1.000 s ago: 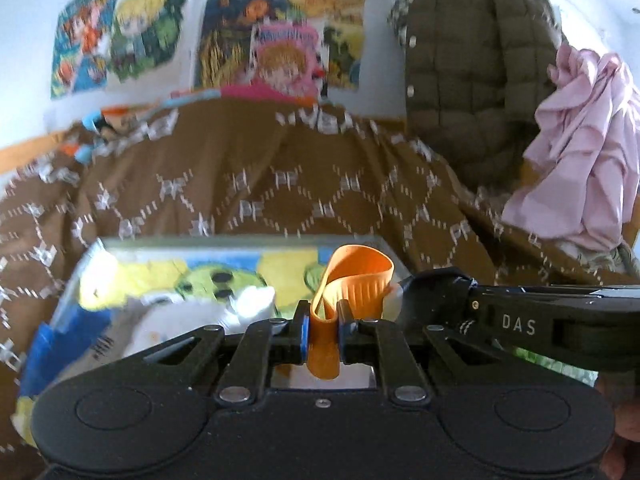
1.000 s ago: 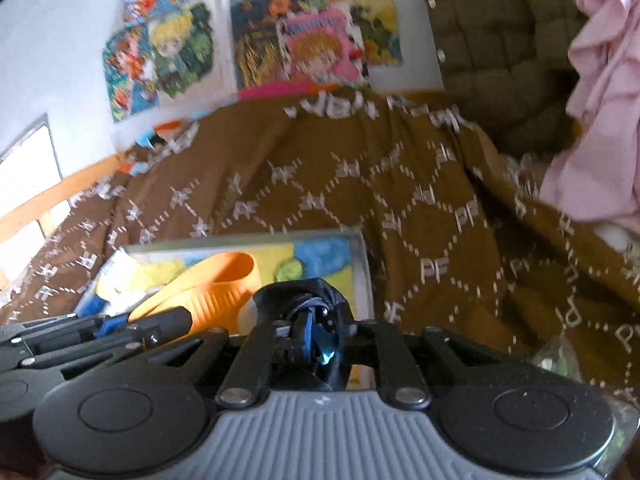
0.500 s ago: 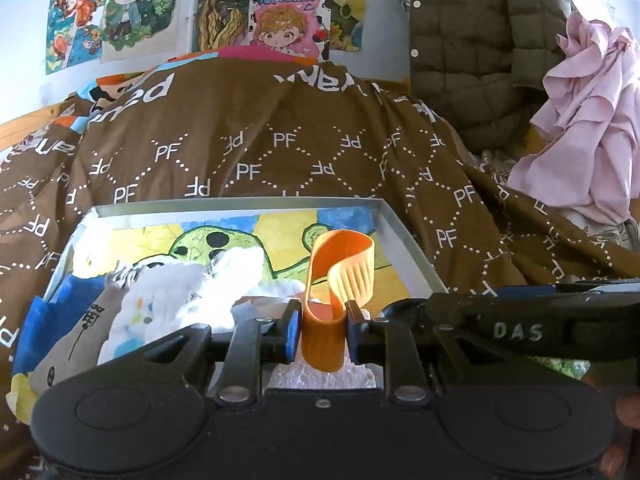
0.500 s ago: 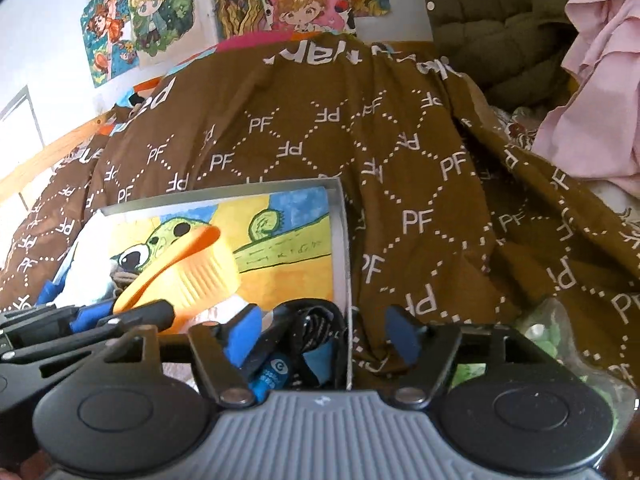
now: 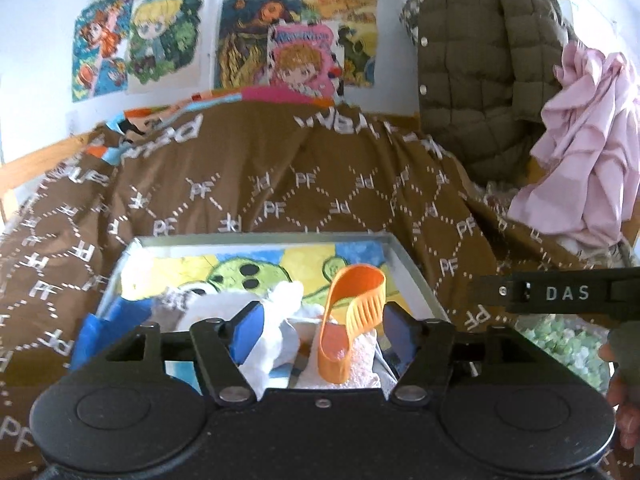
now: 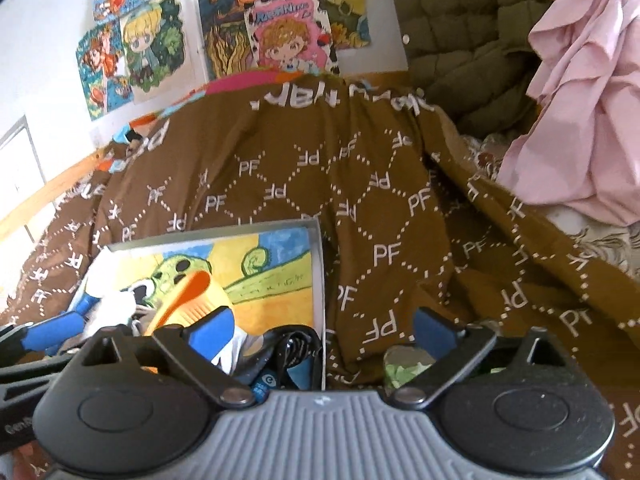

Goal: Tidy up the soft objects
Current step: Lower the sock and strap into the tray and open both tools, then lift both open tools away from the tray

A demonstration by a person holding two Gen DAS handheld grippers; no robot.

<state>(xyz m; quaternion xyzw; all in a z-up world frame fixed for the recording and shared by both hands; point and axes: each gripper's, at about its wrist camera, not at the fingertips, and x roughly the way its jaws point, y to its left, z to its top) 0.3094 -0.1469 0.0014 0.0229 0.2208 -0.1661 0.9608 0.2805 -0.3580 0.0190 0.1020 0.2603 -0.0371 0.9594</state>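
Right gripper (image 6: 324, 332) alone shows black cable (image 6: 296, 346)

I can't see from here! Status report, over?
Both jaws opening, nothing gripped. Orange shoehorn loose in box on white cloth. Nothing in the way.

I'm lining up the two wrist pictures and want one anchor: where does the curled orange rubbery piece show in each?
Left wrist: the orange piece stands low, just right of centre, between the left gripper's opening jaws, touching neither.
Right wrist: low on the left, lying in the box, partly behind a blue pad.
Shared landmark: the box with the green cartoon drawing.
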